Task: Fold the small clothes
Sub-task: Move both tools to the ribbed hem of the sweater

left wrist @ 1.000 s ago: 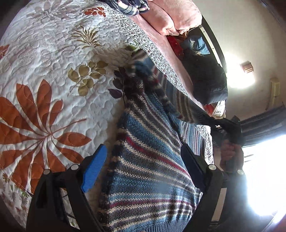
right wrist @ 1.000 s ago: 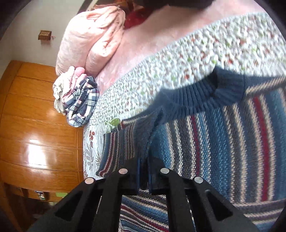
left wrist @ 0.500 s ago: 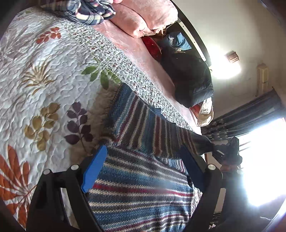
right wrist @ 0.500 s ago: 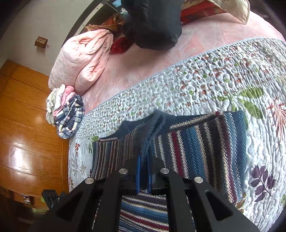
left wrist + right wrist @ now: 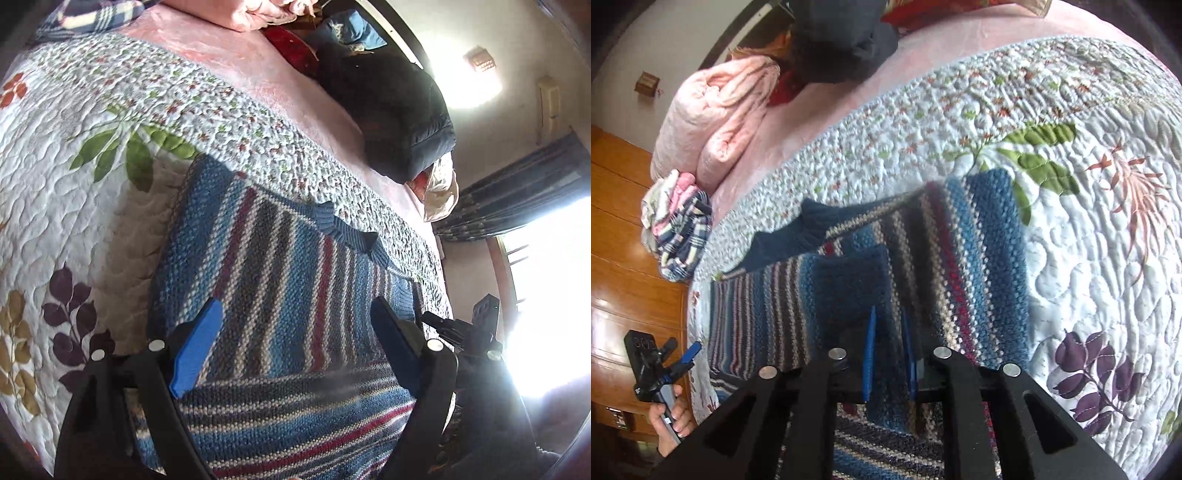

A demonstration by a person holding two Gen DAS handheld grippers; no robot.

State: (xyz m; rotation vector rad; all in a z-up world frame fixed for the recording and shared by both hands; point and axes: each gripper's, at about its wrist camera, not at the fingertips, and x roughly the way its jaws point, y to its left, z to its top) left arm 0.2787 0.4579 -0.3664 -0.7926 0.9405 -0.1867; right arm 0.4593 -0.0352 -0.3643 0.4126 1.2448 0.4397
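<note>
Wooden wardrobe (image 5: 624,236) only behind right gripper (image 5: 888,354).

Window (image 5: 546,295) glare blows out one side (fisheye edges bend and darken), sweater (image 5: 923,258) slightly blurred.

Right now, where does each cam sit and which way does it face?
Left wrist: on the left gripper, looking along its open fingers over the striped sweater toward the bright window; the right gripper shows at the right edge.
Right wrist: on the right gripper, fingers slightly parted around a sweater fold, facing the pink blanket; the left hand holds the left gripper.
Shared: sweater, floral quilt, dark jacket.
</note>
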